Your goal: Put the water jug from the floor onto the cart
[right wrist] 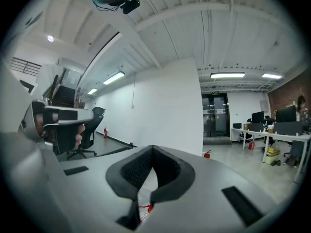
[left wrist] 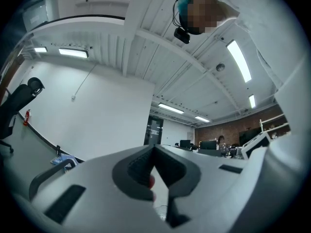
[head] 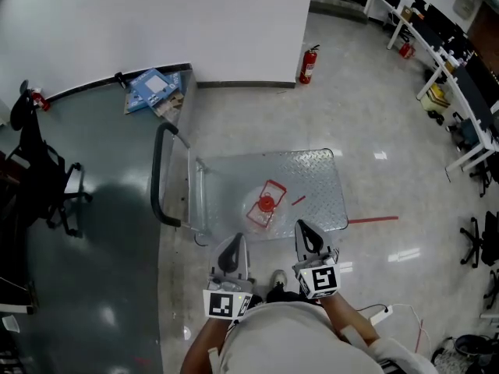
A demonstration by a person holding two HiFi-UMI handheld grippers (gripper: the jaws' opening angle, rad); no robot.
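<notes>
Your shirt (head: 288, 337) fills the bottom of the head view, with both grippers held up just in front of it. Your left gripper (head: 236, 238) has its jaws pressed together on nothing, and so does your right gripper (head: 302, 226). Ahead of both sets of jaw tips and below them, roughly between the two, the water jug (head: 265, 203) stands on the cart (head: 312, 178), red cap up, touching neither gripper. Beyond your left jaws and off to their left rises the cart's black handle (head: 158, 179). Right of your right jaws, red tape (head: 373, 220) marks the floor.
</notes>
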